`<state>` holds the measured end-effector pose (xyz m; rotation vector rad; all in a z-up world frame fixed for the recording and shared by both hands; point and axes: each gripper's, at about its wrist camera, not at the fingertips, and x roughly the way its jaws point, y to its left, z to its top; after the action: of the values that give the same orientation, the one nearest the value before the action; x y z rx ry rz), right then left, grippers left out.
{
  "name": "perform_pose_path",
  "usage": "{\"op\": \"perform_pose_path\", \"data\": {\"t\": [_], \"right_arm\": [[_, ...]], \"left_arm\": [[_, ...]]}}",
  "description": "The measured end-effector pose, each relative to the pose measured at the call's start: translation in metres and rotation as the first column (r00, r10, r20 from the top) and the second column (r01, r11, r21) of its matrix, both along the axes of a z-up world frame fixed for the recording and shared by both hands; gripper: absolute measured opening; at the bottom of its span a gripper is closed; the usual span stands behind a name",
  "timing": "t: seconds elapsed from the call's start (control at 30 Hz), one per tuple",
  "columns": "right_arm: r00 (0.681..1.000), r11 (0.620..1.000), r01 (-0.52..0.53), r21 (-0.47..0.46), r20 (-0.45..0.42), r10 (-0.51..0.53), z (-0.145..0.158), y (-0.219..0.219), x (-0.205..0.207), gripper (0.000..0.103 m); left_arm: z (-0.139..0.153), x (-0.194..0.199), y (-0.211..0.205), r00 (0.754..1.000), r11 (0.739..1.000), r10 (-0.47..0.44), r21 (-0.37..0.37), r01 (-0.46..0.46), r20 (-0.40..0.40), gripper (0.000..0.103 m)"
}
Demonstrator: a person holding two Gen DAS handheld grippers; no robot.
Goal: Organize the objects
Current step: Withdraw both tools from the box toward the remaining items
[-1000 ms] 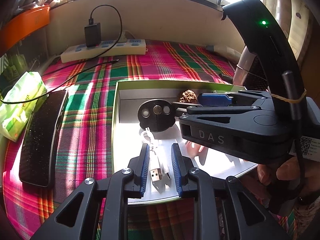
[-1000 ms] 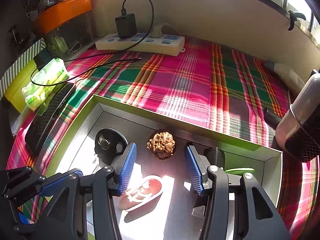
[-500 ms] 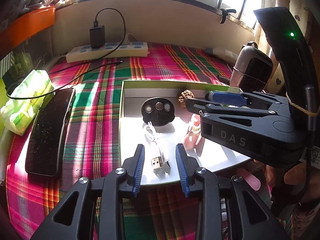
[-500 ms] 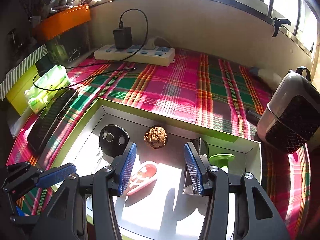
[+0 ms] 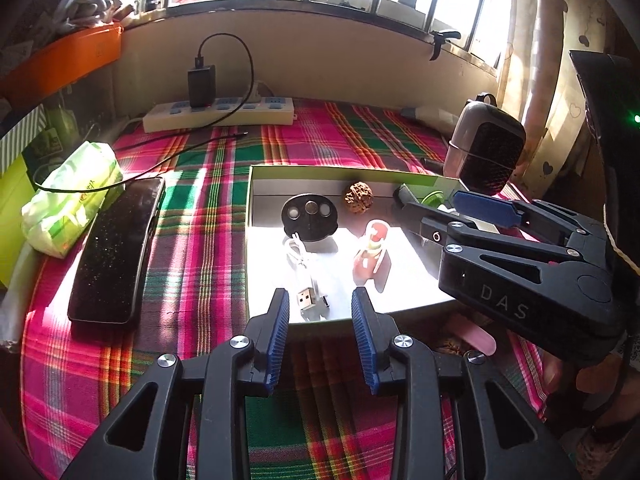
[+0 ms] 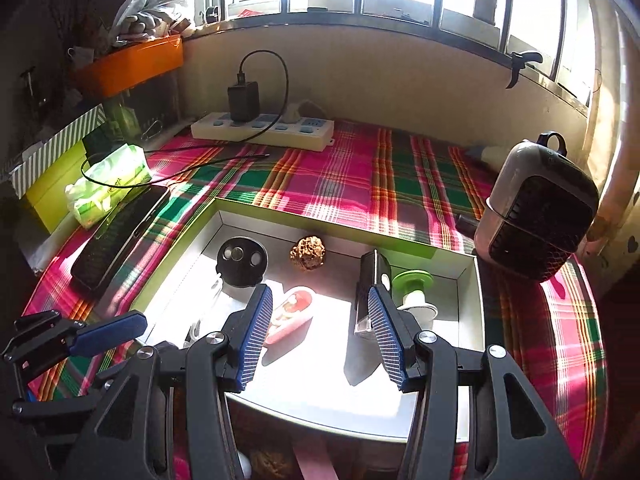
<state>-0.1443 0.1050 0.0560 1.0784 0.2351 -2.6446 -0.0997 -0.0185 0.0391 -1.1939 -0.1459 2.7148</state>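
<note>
Hovering over the near edge of the shallow box [image 5: 256, 240], the left gripper [image 5: 320, 340] has its blue pads apart and nothing between them; the white USB cable [image 5: 306, 280] lies just beyond them on the box floor, its metal plug toward the camera. The right gripper [image 6: 316, 336] also stands apart and holds nothing; it hangs above the near part of the same box [image 6: 476, 320]. Inside the box, a black round disc [image 5: 309, 216] leans near the far wall, with a brown wrinkled walnut [image 5: 359, 197] beside it to the right; a pink and red small case [image 6: 290, 312] lies in the middle in the sun; a dark rectangular object [image 6: 372, 280] stands upright to the right of it, and a green and white spool-like thing [image 6: 414, 288] is in the right corner. The box sits on a desk with a pink and green plaid cloth [image 5: 200, 240]; to its left lie a black phone [image 5: 116, 248] and a green tissue pack [image 5: 70, 192], touching each other; a white power strip [image 6: 262, 130] with a black charger is at the far wall; a small grey and black heater [image 6: 536, 216] stands right of the box.
</note>
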Motion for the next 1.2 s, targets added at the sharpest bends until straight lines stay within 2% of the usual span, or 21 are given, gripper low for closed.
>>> {"op": "perform_pose_path", "data": {"t": [0.07, 0.17, 0.23, 0.43, 0.63, 0.87, 1.2], "right_arm": [[1.000, 1.000, 0.021, -0.005, -0.017, -0.021, 0.003, 0.005, 0.008, 0.051], [0.994, 0.997, 0.062, 0.043, -0.095, -0.058, 0.010, 0.008, 0.024, 0.051], [0.992, 0.997, 0.069, 0.026, -0.111, -0.066, 0.014, 0.013, 0.034, 0.051], [0.959, 0.987, 0.154, 0.051, -0.250, -0.136, 0.030, 0.023, 0.065, 0.051], [0.953, 0.985, 0.172, 0.023, -0.258, -0.161, 0.036, 0.034, 0.078, 0.051], [0.943, 0.978, 0.207, 0.035, -0.274, -0.189, 0.033, 0.042, 0.090, 0.051], [0.949, 0.979, 0.204, 0.030, -0.252, -0.190, 0.026, 0.051, 0.102, 0.051]], "left_arm": [[0.002, 0.005, 0.000, 1.000, 1.000, -0.003, 0.003, 0.003, -0.006, 0.030], [0.003, 0.012, 0.001, 1.000, 1.000, -0.004, 0.007, 0.004, -0.013, 0.030], [0.004, 0.016, 0.002, 1.000, 1.000, -0.004, 0.006, 0.004, -0.015, 0.030], [0.007, 0.027, 0.006, 0.999, 1.000, -0.016, 0.003, 0.016, -0.029, 0.030], [0.009, 0.036, 0.012, 0.999, 0.999, -0.028, 0.014, 0.029, -0.037, 0.030], [0.011, 0.048, 0.019, 0.998, 0.999, -0.046, 0.008, 0.047, -0.050, 0.030], [0.004, 0.058, 0.030, 0.997, 0.997, -0.071, 0.010, 0.071, -0.031, 0.031]]}}
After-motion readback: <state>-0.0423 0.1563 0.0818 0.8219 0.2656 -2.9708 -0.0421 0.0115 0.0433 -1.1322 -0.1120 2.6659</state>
